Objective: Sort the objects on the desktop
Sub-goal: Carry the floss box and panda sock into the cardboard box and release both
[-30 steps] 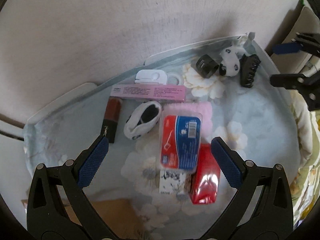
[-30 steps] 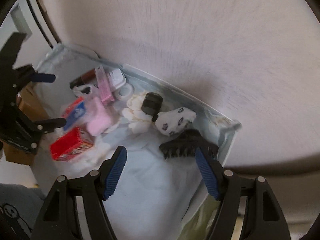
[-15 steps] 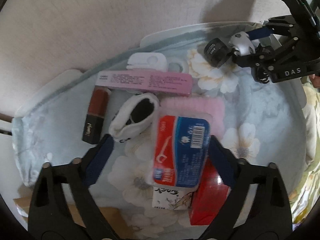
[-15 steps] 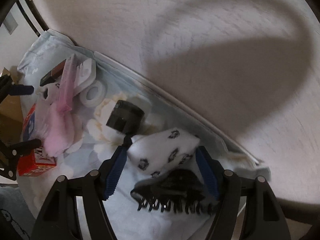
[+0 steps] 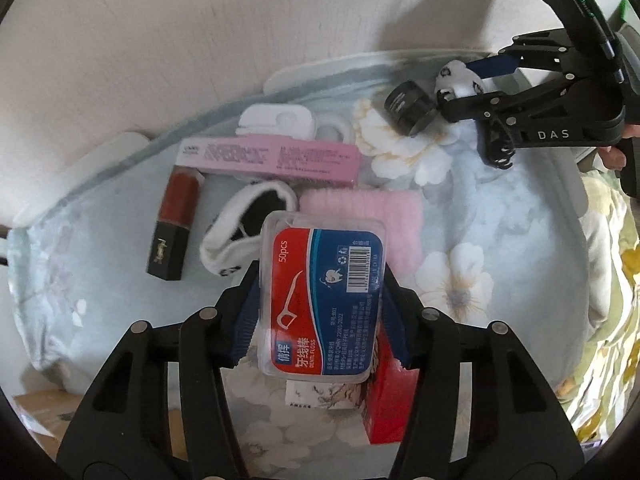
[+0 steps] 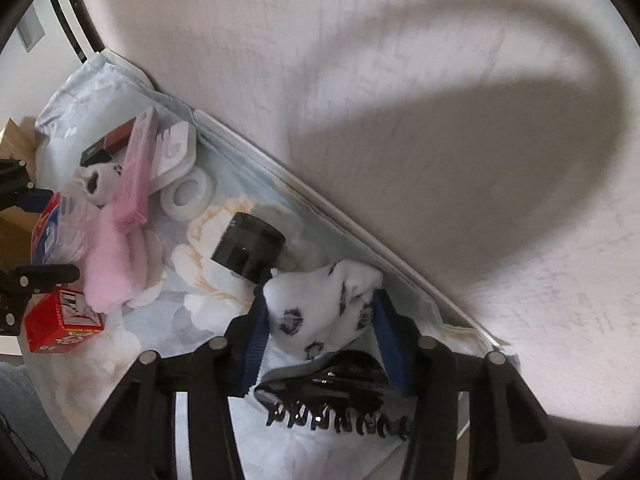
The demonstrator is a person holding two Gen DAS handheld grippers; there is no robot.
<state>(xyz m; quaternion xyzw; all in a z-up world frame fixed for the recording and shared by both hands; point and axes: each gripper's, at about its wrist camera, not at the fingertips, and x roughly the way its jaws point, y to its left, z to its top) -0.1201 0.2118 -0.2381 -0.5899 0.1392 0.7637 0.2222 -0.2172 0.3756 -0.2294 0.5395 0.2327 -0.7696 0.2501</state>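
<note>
My left gripper [image 5: 320, 312] is shut on the clear dental floss box [image 5: 322, 300] with a red and blue label, over the pink fluffy cloth [image 5: 384, 220] and red box [image 5: 390, 400]. My right gripper [image 6: 318, 328] is shut on the white sock with black prints [image 6: 320, 304], which also shows in the left wrist view [image 5: 456, 78]. A black hair claw [image 6: 336, 396] lies just below the sock, between the right gripper's arms. A black jar [image 6: 248, 248] stands beside the sock.
On the floral blue cloth [image 5: 500, 240] lie a long pink box [image 5: 272, 156], a dark red lipstick box [image 5: 174, 220], a second white sock [image 5: 240, 228], a white case [image 5: 276, 122] and a tape roll [image 6: 188, 196]. A pale wall [image 6: 400, 80] runs behind.
Both grippers moved forward and down and closed: the left onto the floss box, the right onto the white printed sock.
</note>
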